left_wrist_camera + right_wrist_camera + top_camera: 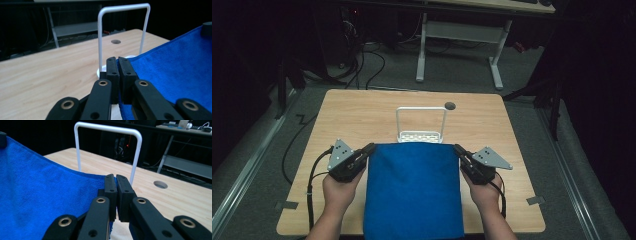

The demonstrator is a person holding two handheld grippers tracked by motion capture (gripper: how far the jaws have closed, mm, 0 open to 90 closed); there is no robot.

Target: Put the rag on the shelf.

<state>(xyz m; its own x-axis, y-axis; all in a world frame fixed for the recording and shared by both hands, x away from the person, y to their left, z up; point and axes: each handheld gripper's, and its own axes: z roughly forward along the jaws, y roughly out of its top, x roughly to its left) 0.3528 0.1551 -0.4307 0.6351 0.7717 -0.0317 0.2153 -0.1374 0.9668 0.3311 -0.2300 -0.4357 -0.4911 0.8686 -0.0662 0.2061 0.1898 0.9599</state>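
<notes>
A blue towel (414, 190) hangs stretched between my two grippers above the near half of the wooden table (362, 115). My left gripper (371, 148) is shut on the towel's far left corner (130, 60), and my right gripper (458, 149) is shut on its far right corner (100, 178). The towel's lower part drapes over the table's near edge. Just beyond the towel's top edge stands a white wire rack (420, 125) with a tall hoop (122, 30) (107, 147) on a perforated base.
A round cable hole (450, 105) sits in the table behind the rack. Bare wood lies to the left and right of the towel. A white-legged desk (462, 35) and cables on the floor stand beyond the table's far edge.
</notes>
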